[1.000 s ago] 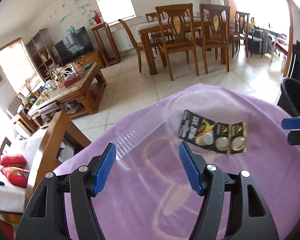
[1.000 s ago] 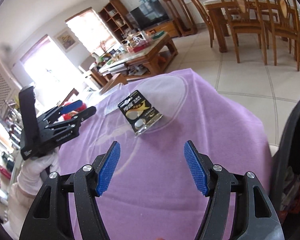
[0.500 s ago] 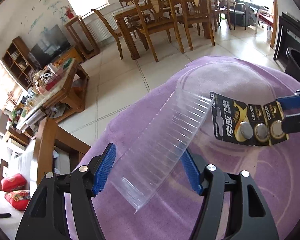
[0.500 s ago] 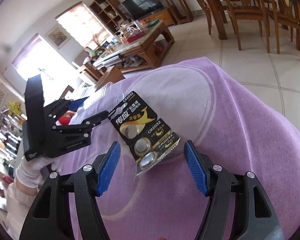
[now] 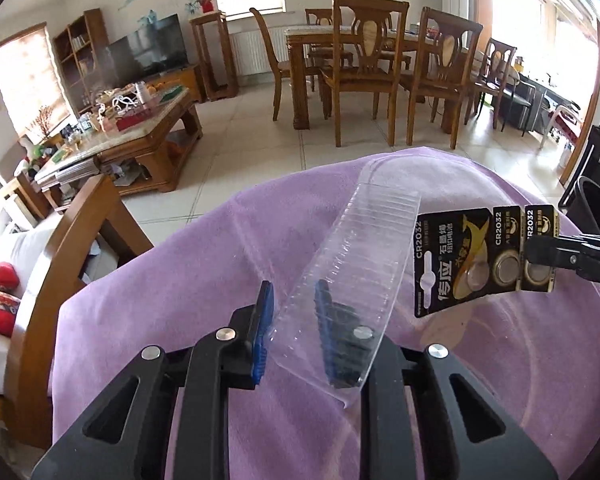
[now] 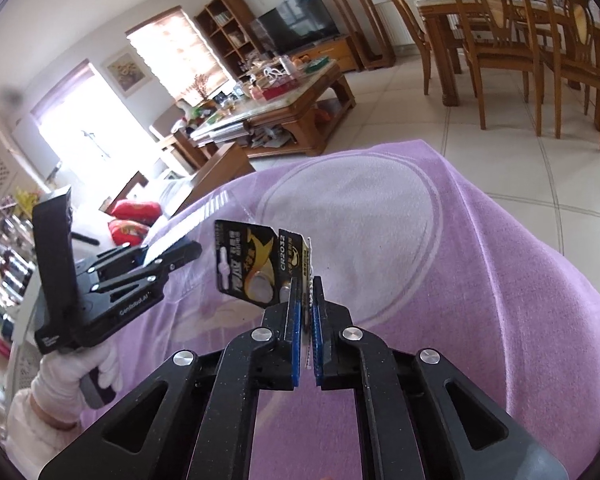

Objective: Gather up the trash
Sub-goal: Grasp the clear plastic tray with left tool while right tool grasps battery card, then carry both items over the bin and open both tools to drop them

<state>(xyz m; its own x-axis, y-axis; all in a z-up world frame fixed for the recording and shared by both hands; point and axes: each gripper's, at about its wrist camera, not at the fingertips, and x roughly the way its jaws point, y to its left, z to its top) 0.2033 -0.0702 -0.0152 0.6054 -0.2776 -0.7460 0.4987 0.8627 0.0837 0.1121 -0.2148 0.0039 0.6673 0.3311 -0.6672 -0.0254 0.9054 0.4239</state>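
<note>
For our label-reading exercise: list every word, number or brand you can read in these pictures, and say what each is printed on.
"CR2032": on the battery card, three times, held in the right tongs.
"传应": brand in large characters on the same card.
Smaller Chinese print on the card: too small to read.
White lettering on the left tongs body: blurred, not readable.
Clear plastic tray: no text.

Open purple cloth (image 5: 180, 300) beneath; black bin (image 5: 592, 208) rightward.

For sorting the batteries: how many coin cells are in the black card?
3 in the battery card: left cell, middle, and right, partly behind the right gripper.
</note>
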